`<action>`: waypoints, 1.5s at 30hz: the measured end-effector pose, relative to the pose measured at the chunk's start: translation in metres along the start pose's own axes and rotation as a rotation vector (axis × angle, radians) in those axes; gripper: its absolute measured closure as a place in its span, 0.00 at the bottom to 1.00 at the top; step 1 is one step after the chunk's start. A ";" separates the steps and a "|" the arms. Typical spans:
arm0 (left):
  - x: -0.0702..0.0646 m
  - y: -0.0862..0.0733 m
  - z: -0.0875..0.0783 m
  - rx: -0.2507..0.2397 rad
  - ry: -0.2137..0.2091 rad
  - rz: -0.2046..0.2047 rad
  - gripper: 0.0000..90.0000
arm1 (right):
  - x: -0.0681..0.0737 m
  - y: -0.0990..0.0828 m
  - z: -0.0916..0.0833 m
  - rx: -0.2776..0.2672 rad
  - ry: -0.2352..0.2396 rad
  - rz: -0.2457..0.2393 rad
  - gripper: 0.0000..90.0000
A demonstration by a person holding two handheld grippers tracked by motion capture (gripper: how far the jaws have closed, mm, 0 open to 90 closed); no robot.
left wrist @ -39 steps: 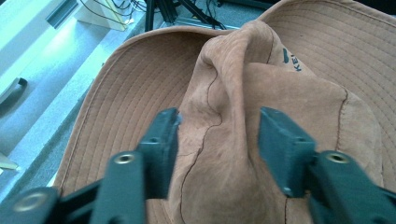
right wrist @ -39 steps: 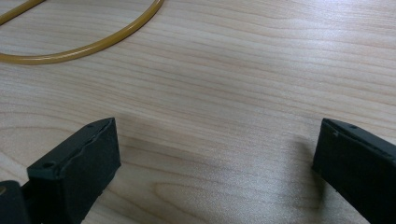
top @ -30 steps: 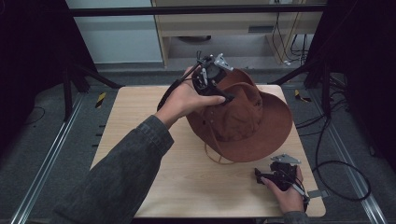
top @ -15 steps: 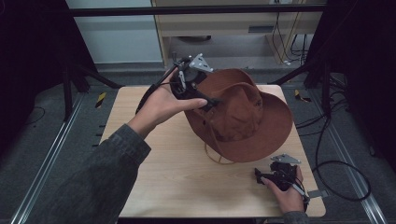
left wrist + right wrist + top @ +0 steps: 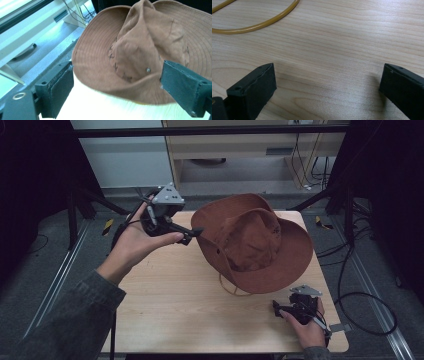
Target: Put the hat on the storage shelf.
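Hat [image 5: 255,242] of brown cloth on the far right part of the wooden table [image 5: 175,310], crown up and dented, wide brim tilted, far edge raised and near edge down on the wood. Yellow chin cord [image 5: 232,290] looping out from under the near brim onto bare table. Left gripper [image 5: 192,234] in the air just left of the hat, level, pointing right at the brim, near it but apart. Jaws just been opening, now standing wide with nothing between them; in the left gripper view, brim and crown [image 5: 140,50] ahead of the black pads, no cloth pinched. Right gripper [image 5: 276,306] at the near right corner of the table, low over the wood, just near of the brim and not touching it. Jaws spread wide there too, only bare wood between the pads in the right gripper view [image 5: 327,82], with a bend of the cord [image 5: 262,23] farther off. Judging by this: hat put down and let go, so the placing or shifting part probably done. Possibly left: flattening the tilted brim, pushing out the dent in the crown, tucking the cord under. Cannot tell whether any such tidying is wanted, or whether the hat already lies where meant. Neither tool gripping anything; any further handling needs a fresh approach and a new hold on the brim.
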State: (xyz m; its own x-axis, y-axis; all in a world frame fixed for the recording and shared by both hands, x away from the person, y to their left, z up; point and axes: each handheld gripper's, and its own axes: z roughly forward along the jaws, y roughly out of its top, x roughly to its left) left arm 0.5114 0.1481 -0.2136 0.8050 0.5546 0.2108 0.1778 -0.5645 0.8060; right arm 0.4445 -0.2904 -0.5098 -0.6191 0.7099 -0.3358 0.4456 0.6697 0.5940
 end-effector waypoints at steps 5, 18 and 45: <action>0.006 -0.022 -0.010 0.028 0.010 -0.013 0.12 | 0.000 0.000 0.000 0.000 0.000 -0.001 0.01; 0.012 -0.068 -0.013 0.047 0.026 -0.072 0.10 | 0.000 0.000 0.000 -0.002 -0.002 0.000 0.01; 0.002 -0.198 0.031 0.191 0.037 -0.158 0.09 | 0.000 0.000 0.000 -0.002 -0.003 -0.002 0.01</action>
State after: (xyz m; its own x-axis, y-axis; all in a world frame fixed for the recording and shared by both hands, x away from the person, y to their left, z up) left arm 0.4959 0.2421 -0.3899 0.7381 0.6651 0.1130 0.4064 -0.5720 0.7125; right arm 0.4445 -0.2904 -0.5098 -0.6179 0.7093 -0.3393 0.4435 0.6707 0.5946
